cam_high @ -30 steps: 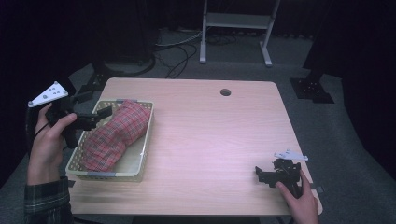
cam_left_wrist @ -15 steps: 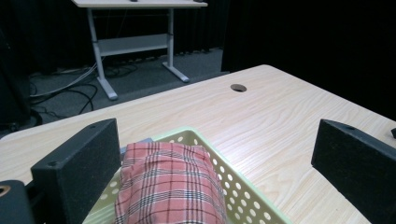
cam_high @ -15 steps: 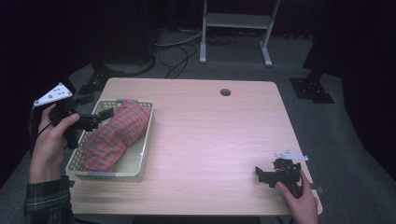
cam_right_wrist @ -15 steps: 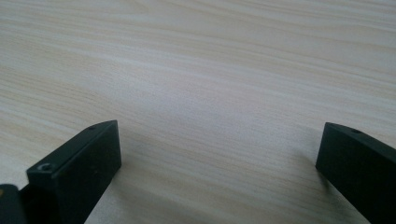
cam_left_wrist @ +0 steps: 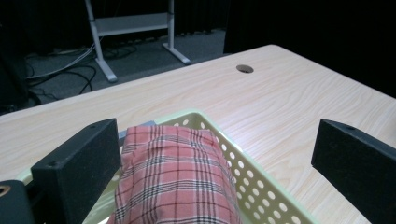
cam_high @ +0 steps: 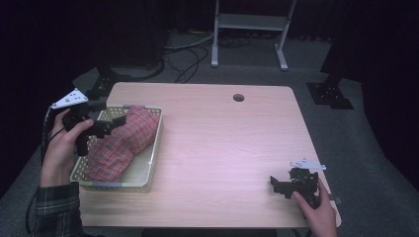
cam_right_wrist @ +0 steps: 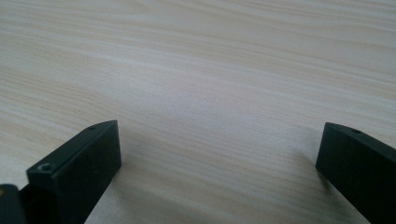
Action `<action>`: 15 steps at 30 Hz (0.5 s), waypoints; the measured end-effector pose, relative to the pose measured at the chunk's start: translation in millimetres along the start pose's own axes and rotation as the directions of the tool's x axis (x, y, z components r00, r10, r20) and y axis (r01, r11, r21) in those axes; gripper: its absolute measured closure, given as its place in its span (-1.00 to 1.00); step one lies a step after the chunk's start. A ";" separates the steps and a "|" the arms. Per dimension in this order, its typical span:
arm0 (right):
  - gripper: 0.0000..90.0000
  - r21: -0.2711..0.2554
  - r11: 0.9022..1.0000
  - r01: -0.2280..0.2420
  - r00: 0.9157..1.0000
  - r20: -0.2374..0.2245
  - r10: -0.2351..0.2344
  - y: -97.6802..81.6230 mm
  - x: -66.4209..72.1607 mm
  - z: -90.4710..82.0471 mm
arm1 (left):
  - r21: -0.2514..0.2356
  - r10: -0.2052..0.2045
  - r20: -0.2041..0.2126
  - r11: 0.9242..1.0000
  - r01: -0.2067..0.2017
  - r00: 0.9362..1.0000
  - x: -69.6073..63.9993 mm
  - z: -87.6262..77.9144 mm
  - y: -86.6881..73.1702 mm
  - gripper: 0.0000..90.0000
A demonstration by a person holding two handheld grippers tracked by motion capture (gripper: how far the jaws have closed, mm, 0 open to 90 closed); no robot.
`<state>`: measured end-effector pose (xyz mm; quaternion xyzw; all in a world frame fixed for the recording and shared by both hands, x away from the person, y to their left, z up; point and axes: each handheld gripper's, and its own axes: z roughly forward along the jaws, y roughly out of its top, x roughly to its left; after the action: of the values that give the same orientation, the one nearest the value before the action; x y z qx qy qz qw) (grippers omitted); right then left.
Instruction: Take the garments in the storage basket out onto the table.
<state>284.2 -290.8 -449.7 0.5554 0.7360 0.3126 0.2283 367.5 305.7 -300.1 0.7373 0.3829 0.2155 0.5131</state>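
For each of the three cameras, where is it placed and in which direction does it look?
High view: above the person's side, looking forward and down at the table; both hands show.
Left gripper view: rides the left gripper, jaws wide, facing the plaid cloth in the basket.
Right gripper view: rides the right gripper, facing bare tabletop.
Shared: cloth, basket.

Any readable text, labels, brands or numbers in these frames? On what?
None readable.
Plaid cloth: pattern only, no label showing.
Basket: plain perforated wall, no marking.
Table: bare wood grain.
Left gripper and right gripper: dark spots on the grey plates, too small to tell.
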 end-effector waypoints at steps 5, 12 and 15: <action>-1.00 0.000 1.000 0.000 1.000 0.000 0.000 0.0 0.0 0.0 | 0.018 -0.002 0.002 1.000 0.002 1.000 1.4 4.4 -2.9 -0.97; -1.00 0.000 1.000 0.000 1.000 0.000 0.000 0.0 0.0 0.0 | 0.038 -0.001 0.008 0.999 0.001 1.000 1.8 8.9 -6.0 -0.97; -1.00 0.000 1.000 0.000 1.000 0.000 0.000 0.0 0.0 0.0 | 0.045 -0.002 0.010 0.999 0.002 1.000 2.2 10.4 -7.1 -0.97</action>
<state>284.2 -290.8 -449.7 0.5553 0.7360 0.3126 0.2283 373.8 302.5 -310.7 0.7494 0.3859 0.2027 0.4984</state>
